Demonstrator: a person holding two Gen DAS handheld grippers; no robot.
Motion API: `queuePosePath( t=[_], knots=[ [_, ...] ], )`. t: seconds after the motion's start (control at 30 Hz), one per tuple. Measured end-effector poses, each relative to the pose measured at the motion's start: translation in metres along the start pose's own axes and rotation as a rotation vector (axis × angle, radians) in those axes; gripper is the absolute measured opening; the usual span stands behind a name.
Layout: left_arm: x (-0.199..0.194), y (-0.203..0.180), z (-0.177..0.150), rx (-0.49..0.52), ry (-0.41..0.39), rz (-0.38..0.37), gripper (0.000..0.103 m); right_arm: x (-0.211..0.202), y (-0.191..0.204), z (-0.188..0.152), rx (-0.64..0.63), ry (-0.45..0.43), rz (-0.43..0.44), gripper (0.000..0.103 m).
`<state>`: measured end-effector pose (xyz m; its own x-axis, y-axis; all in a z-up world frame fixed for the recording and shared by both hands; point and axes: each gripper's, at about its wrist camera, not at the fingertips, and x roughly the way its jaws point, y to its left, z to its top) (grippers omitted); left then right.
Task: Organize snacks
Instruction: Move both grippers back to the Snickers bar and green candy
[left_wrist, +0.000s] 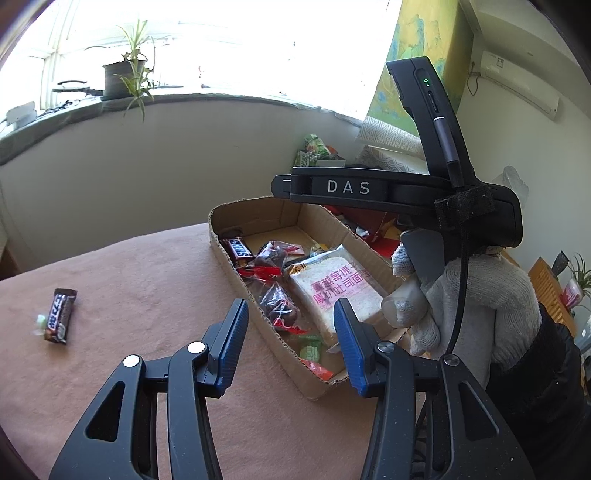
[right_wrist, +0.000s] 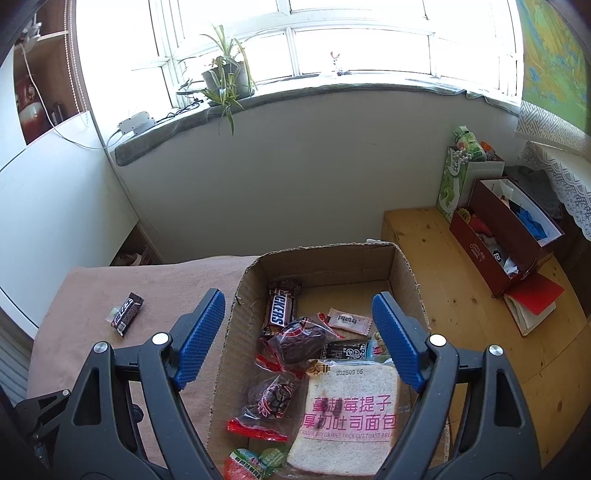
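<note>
Both the left gripper (left_wrist: 291, 314) and right gripper (right_wrist: 299, 325) hang released and empty above the cardboard box (right_wrist: 404, 273), so I judge the next move must reach the chocolate bar (left_wrist: 60, 315) lying far left of the jaws.

The pale wrapped slice of toast bread (right_wrist: 347, 417) runs off the right wrist view's edge at six o'clock — so does the green-and-red snack packet (right_wrist: 255, 461) beside it, print unreadable.

Left gripper (left_wrist: 291, 317): black frame, triangular cut-outs, silver round screws, blue ribbed fingers (left_wrist: 347, 334). Right gripper (right_wrist: 297, 338): same build; seen from the left wrist camera its black housing reads "DAS", with green LED and black cable. Right hand (left_wrist: 476, 295): white knit glove, black sleeve.
</note>
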<state>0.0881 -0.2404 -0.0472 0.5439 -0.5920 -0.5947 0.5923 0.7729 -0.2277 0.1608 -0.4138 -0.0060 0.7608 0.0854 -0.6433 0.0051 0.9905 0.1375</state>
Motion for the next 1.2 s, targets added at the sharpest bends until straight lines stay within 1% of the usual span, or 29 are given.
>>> queuePosePath(
  t=[0.2,0.47,0.7,0.9,1.0,1.07,1.1,1.13,1.2],
  knots=[
    [-0.013,0.030,-0.006,-0.054,-0.007,0.033,0.047,0.003,0.035,0.000,-0.035,0.013,0.037,0.085],
    [-0.034,0.089,-0.020,-0.142,-0.016,0.110,0.047,0.016,0.088,-0.003,-0.099,0.032,0.092,0.085],
    [-0.056,0.147,-0.036,-0.208,-0.021,0.214,0.047,0.040,0.133,-0.010,-0.121,0.071,0.158,0.085],
    [-0.070,0.196,-0.047,-0.244,-0.017,0.328,0.047,0.068,0.174,-0.019,-0.148,0.135,0.217,0.085],
    [-0.072,0.219,-0.050,-0.247,-0.005,0.367,0.047,0.083,0.192,-0.024,-0.149,0.171,0.251,0.085],
    [-0.070,0.232,-0.051,-0.243,0.009,0.377,0.046,0.095,0.201,-0.026,-0.139,0.198,0.273,0.085],
    [-0.068,0.237,-0.052,-0.244,0.013,0.372,0.045,0.100,0.206,-0.028,-0.130,0.213,0.284,0.085],
    [-0.067,0.242,-0.052,-0.248,0.017,0.359,0.040,0.107,0.210,-0.029,-0.119,0.229,0.295,0.085],
    [-0.062,0.246,-0.053,-0.253,0.031,0.352,0.037,0.121,0.215,-0.032,-0.086,0.262,0.316,0.085]
  ],
)
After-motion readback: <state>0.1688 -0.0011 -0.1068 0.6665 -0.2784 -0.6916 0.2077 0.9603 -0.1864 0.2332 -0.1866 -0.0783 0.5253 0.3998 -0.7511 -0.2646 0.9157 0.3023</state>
